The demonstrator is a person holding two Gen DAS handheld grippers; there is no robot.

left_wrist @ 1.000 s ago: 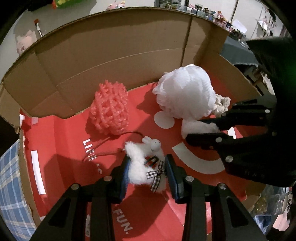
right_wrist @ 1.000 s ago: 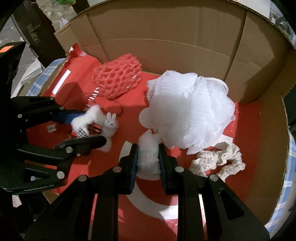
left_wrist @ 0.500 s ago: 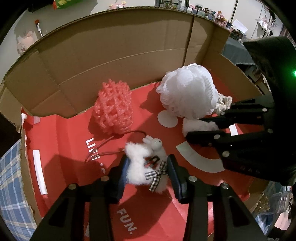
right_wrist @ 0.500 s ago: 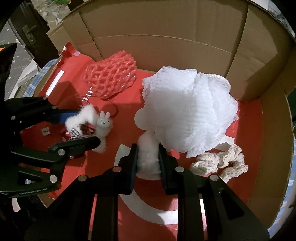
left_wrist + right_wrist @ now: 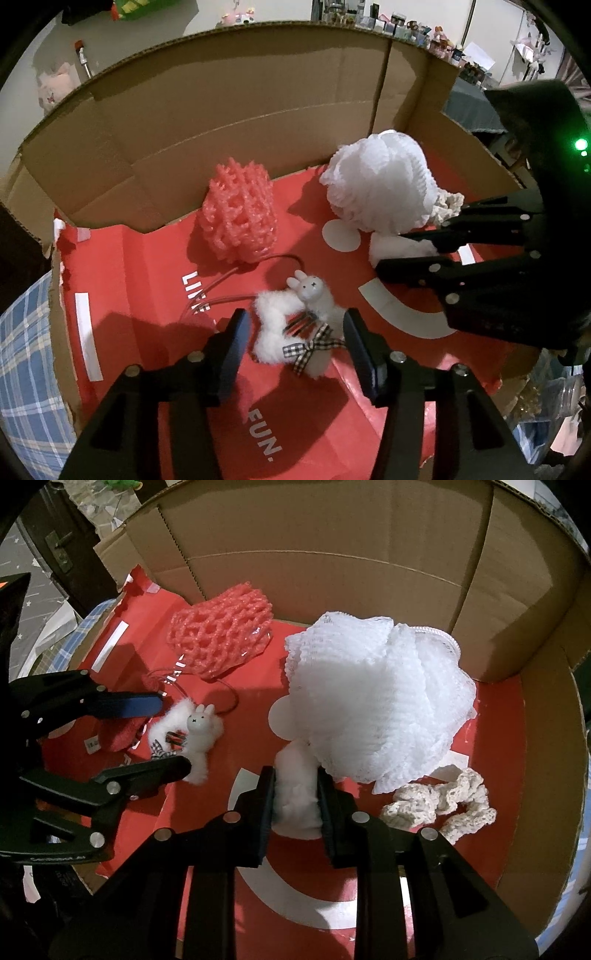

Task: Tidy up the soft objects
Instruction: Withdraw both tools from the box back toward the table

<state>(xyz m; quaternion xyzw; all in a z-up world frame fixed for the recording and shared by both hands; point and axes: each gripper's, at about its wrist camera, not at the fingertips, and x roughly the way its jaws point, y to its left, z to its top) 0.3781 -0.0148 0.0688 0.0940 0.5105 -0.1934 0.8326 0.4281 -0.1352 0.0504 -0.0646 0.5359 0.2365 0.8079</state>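
Observation:
A small white plush rabbit (image 5: 299,325) with a checked bow lies on the red liner of a cardboard box (image 5: 221,110). My left gripper (image 5: 295,343) is open, its jaws apart on either side of the rabbit and not touching it; it also shows in the right wrist view (image 5: 168,734). My right gripper (image 5: 295,801) is shut on a white fluffy puff (image 5: 297,794), also seen in the left wrist view (image 5: 395,247). A big white mesh sponge (image 5: 376,705) sits just behind the puff.
A pink foam net (image 5: 218,638) lies at the back left of the box, with a thin cord (image 5: 221,288) trailing from it. A cream crocheted scrunchie (image 5: 439,805) lies at the right. Cardboard walls (image 5: 332,535) close the back and sides.
My left gripper has opened and let go of the plush rabbit, which now lies on the liner. My right gripper stays shut on the puff.

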